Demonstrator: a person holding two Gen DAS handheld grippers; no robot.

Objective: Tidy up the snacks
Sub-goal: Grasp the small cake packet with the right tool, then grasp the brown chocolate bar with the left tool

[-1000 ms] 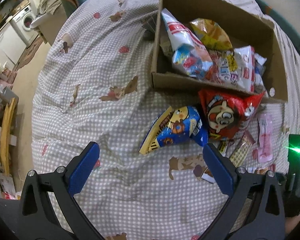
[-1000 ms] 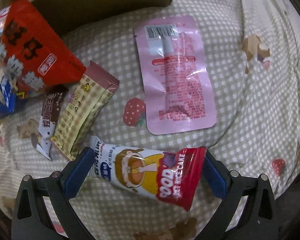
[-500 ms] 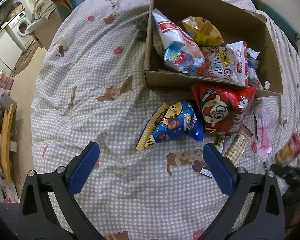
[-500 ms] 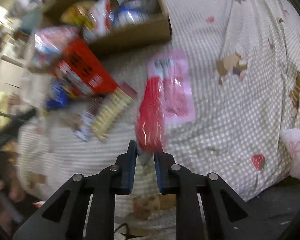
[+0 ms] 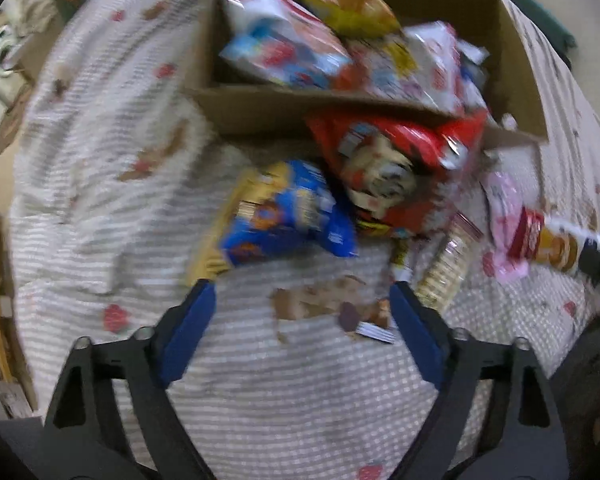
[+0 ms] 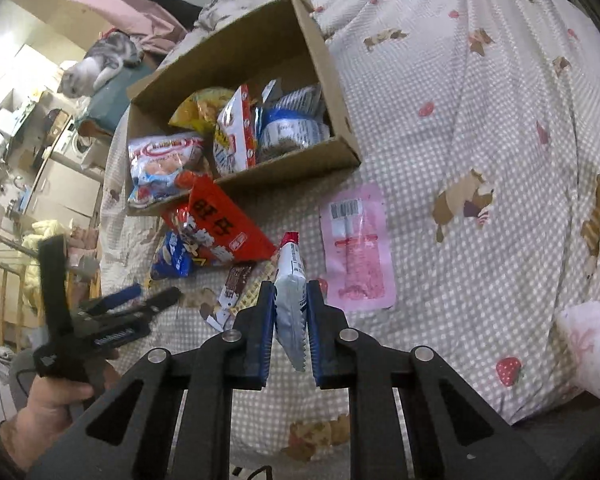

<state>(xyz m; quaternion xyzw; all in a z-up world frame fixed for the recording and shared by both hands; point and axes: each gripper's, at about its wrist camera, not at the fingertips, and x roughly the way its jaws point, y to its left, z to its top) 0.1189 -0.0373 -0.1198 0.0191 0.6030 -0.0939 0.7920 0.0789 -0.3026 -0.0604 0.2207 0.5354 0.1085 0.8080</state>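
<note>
Cardboard box [image 6: 332,92] (1), 4 loose snacks beside

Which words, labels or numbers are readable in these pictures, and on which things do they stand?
"旺仔": on the red bag.
On the pink packet: a barcode, print too small to read.
On the held packet in the right gripper: print too small.
Left wrist view: everything blurred.

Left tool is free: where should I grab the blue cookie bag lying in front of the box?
Probably pinch the blue cookie bag across its puffed middle, coming straight down from above. It lies flat on the checked bedspread, its right end beside the red snack bag, so the short sides look freest. The left tool, jaws just narrowed and empty, sits just short of it.
</note>
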